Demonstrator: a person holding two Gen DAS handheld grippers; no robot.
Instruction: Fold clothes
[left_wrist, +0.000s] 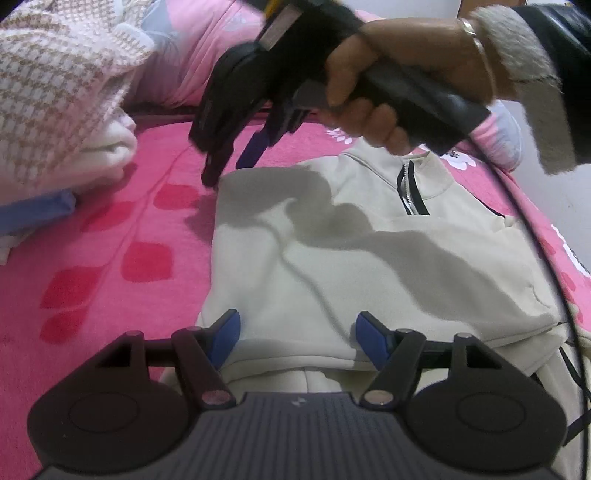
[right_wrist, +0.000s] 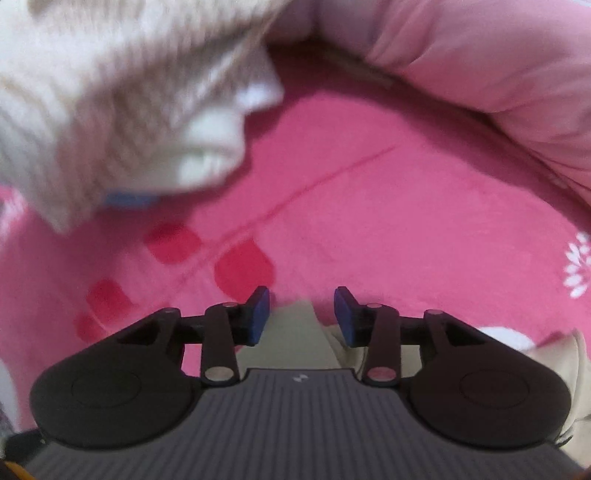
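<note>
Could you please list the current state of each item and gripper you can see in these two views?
Cream zip-collar sweatshirt: lying on the bed, partly folded, collar zip partly open.
Pink floral bed cover: spread flat under the clothes.
White-and-beige checked knit pile: heaped, unfolded, at the far left.
Left gripper: open, over the sweatshirt's near edge.
Right gripper: open, cream fabric below its jaws, not pinched.
</note>
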